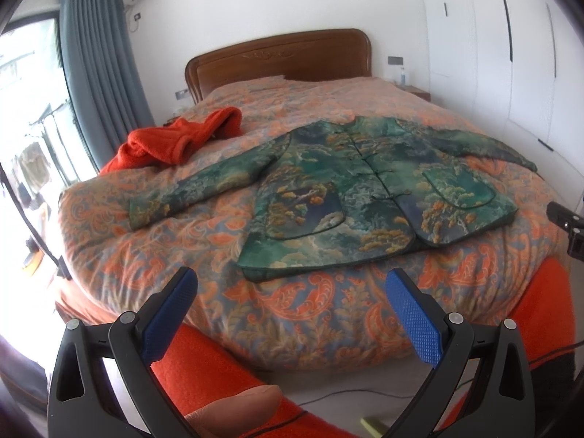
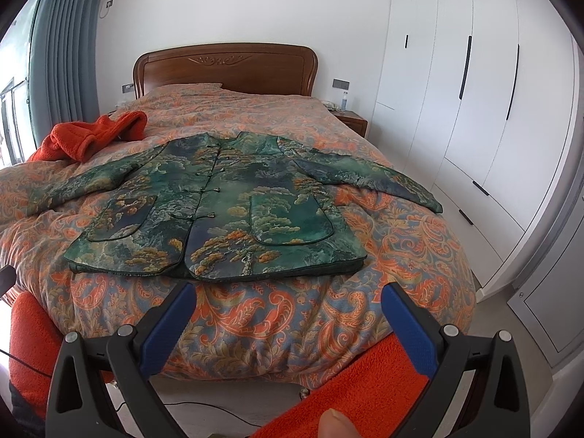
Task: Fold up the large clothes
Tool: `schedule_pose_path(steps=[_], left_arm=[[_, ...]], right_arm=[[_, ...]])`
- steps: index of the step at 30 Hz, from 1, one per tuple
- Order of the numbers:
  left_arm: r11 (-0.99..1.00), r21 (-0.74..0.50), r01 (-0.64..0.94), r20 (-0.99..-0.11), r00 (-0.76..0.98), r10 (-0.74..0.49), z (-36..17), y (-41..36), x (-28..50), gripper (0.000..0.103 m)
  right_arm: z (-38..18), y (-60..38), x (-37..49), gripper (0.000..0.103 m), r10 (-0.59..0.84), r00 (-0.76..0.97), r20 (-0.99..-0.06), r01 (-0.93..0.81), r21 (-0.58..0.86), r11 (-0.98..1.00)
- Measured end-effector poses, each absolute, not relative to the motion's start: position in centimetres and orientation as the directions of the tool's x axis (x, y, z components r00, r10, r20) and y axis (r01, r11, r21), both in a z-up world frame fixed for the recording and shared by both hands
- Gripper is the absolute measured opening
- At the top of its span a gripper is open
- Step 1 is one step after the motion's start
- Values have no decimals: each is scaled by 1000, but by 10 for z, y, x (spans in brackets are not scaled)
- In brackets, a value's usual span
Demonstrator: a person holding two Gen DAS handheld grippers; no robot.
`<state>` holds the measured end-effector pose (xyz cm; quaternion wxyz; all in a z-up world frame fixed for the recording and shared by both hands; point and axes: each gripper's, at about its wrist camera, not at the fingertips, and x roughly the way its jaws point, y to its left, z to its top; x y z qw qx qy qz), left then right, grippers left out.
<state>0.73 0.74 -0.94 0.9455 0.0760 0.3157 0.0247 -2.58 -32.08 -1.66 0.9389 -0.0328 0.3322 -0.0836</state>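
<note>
Flat on the paisley quilt (image 2: pixel 401 241), the green brocade jacket (image 2: pixel 226 197) lies buttoned-side up, collar toward the headboard (image 2: pixel 222 69), hem nearest, sleeves spread sideways. Left gripper (image 1: pixel 292 292) and right gripper (image 2: pixel 288 306) hover spread, holding nothing.

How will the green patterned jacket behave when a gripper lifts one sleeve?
The green patterned jacket looks padded: its hem stands thick off the quilt, so probably floppy yet bulky. The sheeny fabric may slip between the pads. Spread flat, its body likely drags.
</note>
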Motion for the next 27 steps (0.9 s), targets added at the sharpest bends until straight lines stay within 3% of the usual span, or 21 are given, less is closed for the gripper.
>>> schedule_pose_path(steps=[13, 27], left_arm=[[974, 210, -89, -413, 894, 171, 21, 20, 13, 103], [984, 152, -95, -419, 895, 151, 16, 32, 18, 103]], right_arm=[[16, -314, -8, 103, -195, 835, -515, 158, -116, 981], [16, -309, 3, 103, -201, 845, -496, 161, -123, 979]])
